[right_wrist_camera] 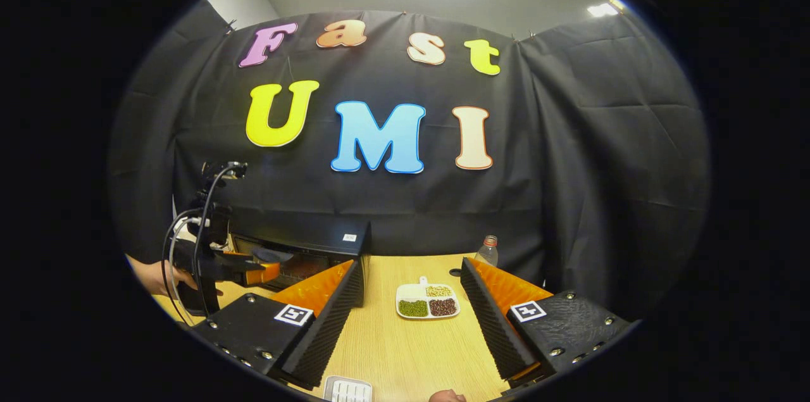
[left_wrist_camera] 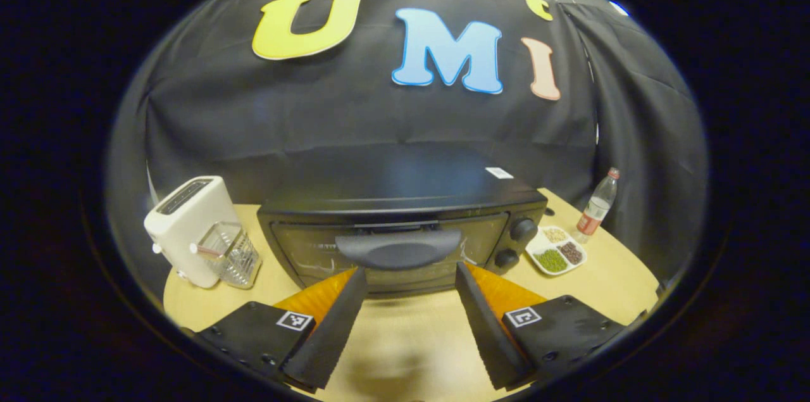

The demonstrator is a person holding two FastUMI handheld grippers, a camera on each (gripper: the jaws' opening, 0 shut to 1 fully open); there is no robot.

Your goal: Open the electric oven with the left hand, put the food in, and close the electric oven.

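Note:
A black electric oven [left_wrist_camera: 405, 225] stands on the wooden table with its door closed. Its wide dark handle [left_wrist_camera: 400, 249] sits just beyond my left gripper [left_wrist_camera: 411, 272], which is open, one finger at each end of the handle and not touching it. Right of the oven lies a white divided plate [left_wrist_camera: 558, 251] with green, brown and pale beans. In the right gripper view the same plate [right_wrist_camera: 425, 301] lies ahead of my open right gripper [right_wrist_camera: 411, 278], which holds nothing. The left gripper [right_wrist_camera: 253, 269], held by a hand, shows at the oven [right_wrist_camera: 304, 250] front.
A white toaster [left_wrist_camera: 190, 228] and a clear ribbed container [left_wrist_camera: 231, 255] stand left of the oven. A plastic bottle [left_wrist_camera: 597, 206] stands at the back right near the cloth wall. A white grid-like object [right_wrist_camera: 347, 389] lies at the near table edge in the right gripper view.

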